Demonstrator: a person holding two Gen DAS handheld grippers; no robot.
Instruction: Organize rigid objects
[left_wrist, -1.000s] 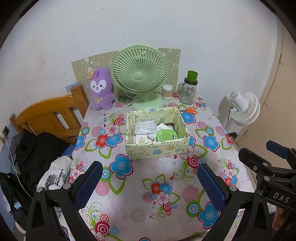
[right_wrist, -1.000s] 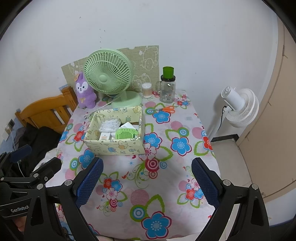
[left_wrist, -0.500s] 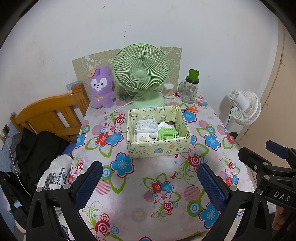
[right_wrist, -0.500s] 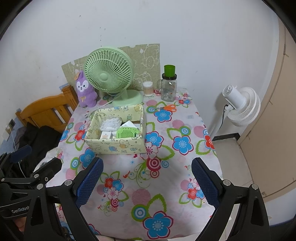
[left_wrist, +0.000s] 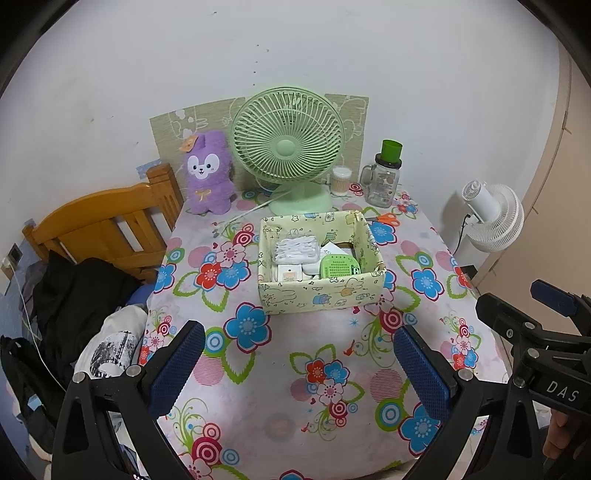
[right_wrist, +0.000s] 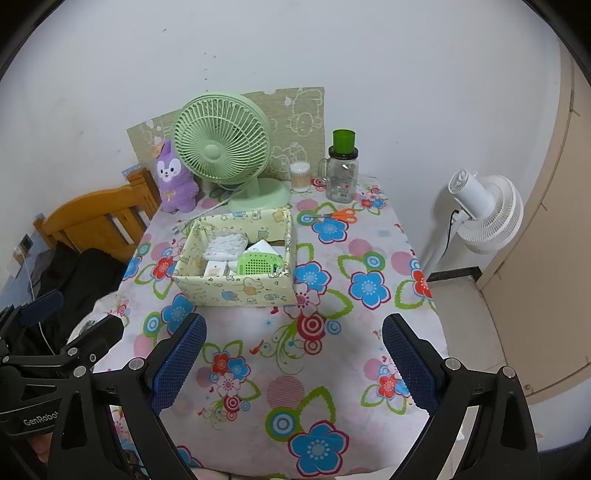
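One box (left_wrist: 321, 291) of small items on flowered worktop (left_wrist: 258, 376), one green fan (left_wrist: 288, 147) at 12 o'clock, two hand-held grippers, left (left_wrist: 299, 365) and right (right_wrist: 293, 363), both wide open, empty, black clothes (left_wrist: 74, 295) fuller in left view.

Floral-clothed table (left_wrist: 258, 387) carries box (left_wrist: 321, 293), fan (left_wrist: 288, 147), jar (left_wrist: 384, 181), scissors (left_wrist: 384, 219).

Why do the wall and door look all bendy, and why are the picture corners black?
Left wrist view: the fisheye lens bows the door and leaves black corners; the green fan in the middle stays sharp. Right wrist view: same curving on the door frame, even light, soft shadows beside the box, no glare.
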